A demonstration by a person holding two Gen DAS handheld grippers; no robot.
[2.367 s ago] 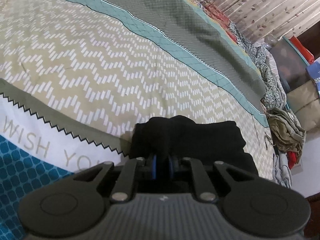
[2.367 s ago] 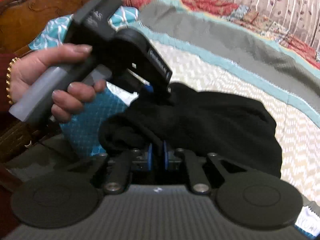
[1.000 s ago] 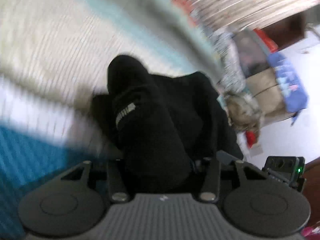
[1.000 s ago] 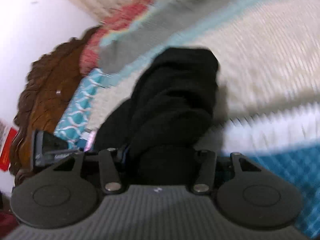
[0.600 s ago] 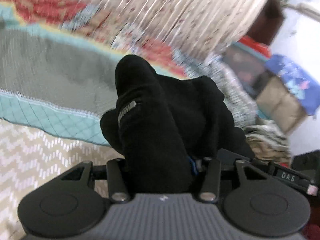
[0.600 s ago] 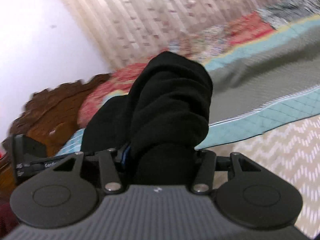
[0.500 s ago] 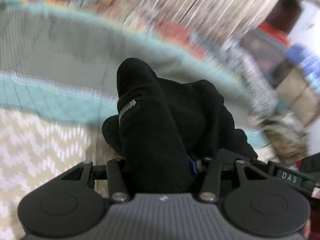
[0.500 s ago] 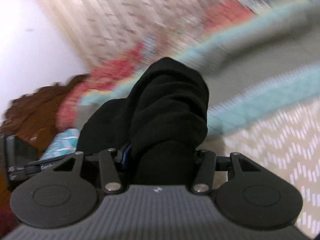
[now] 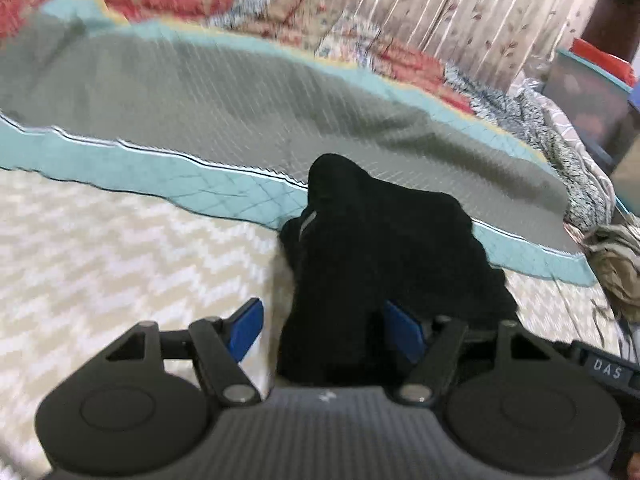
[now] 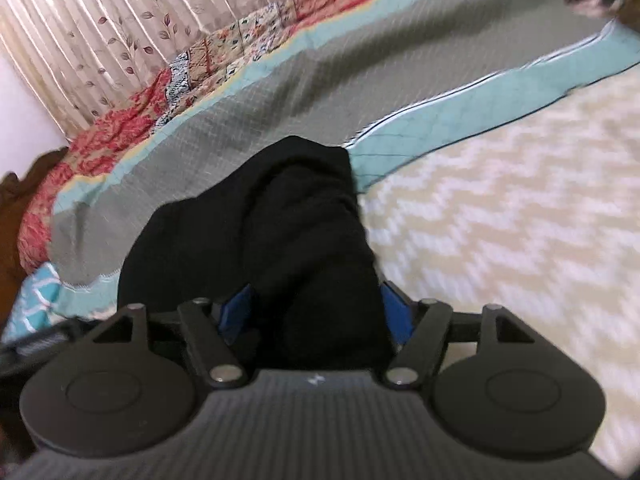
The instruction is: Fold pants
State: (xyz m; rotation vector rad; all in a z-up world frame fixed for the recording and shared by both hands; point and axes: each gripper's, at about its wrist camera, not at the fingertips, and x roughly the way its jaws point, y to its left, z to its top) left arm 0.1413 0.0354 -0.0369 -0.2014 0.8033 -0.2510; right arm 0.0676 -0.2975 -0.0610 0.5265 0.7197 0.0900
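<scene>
- Two hand-held grippers show, one per wrist view. The left hand-held gripper (image 9: 326, 330) has its blue fingers (image 9: 244, 326) spread wide; a gap of bedcover shows between the left finger and the cloth, so nothing is pinched.
- The right hand-held gripper (image 10: 316, 314) also stands spread, its blue fingers (image 10: 394, 312) at either side of the cloth, not squeezing it.
- One pair of black pants (image 9: 380, 248), bundled into a thick fold, lies between each gripper's fingers and runs toward 12 o'clock.
- The pants lie on the bed (image 9: 100, 248), on the cream zigzag cover, their far end reaching the teal border (image 9: 208, 192) and grey quilted band (image 9: 200, 100).
- One heap of tan clothes (image 9: 616, 264) sits at 3 o'clock at the bed's edge in the left view.
- Open cover spreads from 9 to 11 o'clock in the left view, and from 1 to 3 o'clock in the right.
- One leaf-print curtain (image 10: 100, 20) hangs at 12 o'clock beyond the far edge.
</scene>
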